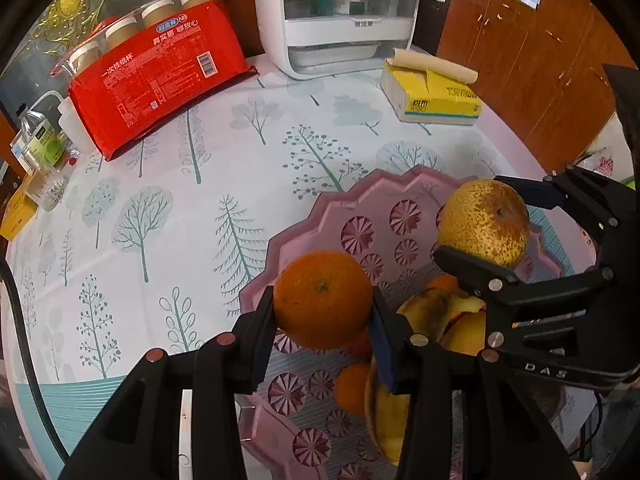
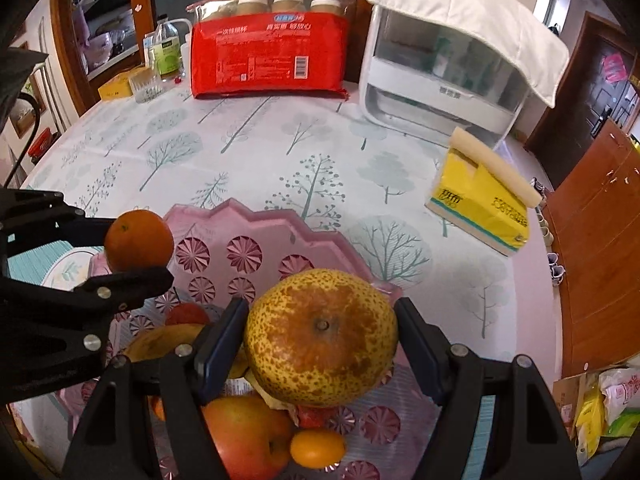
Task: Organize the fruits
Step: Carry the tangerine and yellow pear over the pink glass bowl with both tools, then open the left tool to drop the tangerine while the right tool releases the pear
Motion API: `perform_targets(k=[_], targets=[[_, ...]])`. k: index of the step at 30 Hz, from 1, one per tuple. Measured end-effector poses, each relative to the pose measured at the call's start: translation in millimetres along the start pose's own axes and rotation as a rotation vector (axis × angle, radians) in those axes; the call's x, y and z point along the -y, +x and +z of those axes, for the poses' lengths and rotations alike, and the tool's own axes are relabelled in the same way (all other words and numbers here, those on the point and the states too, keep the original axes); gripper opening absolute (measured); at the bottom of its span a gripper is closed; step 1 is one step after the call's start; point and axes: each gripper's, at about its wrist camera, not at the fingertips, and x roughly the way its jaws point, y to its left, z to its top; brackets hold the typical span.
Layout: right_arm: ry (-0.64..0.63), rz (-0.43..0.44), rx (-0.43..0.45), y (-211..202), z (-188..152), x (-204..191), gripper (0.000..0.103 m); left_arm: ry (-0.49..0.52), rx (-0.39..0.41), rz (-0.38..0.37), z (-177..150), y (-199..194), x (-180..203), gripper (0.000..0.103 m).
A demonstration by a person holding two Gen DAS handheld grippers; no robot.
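Orange [image 1: 322, 299] clamped in left gripper [image 1: 323, 322], held above near-left rim of pink tray [image 1: 320, 216]. Speckled pear [image 2: 321, 337] clamped in right gripper [image 2: 320, 344], held over tray's right part. In tray beneath: apple [image 2: 248, 436], small orange [image 2: 317, 448], yellow fruit partly hidden. Tray rests on tree-print surface [image 1: 160, 200]. Far side: red cup pack [image 1: 160, 80], white appliance [image 1: 336, 20]; tissue pack [image 2: 480, 204] right.

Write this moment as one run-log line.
left gripper: shut on orange | right gripper: shut on pear | both above tray
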Motion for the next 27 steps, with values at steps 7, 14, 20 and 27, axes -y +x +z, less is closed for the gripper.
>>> perform_targets(k=[7,14,20,27], targets=[[-0.005,0.016,-0.039,11.9,-1.3,-1.2,0.076,0.005,-0.027,0.004,-5.9,6.1,-2.2,0.043],[0.008,0.028,-0.054,11.9,-1.6,1.2,0.076,0.010,-0.045,0.018,-12.8,5.8,-2.6,0.048],[0.001,0.010,-0.026,0.9,-3.7,-0.6,0.077,0.001,-0.009,0.036,-15.4,-10.5,-3.0,0.074],[-0.014,0.008,0.019,-21.6,-5.4,-9.7,0.078,-0.032,-0.009,0.041,-24.0,-29.2,-4.6,0.080]])
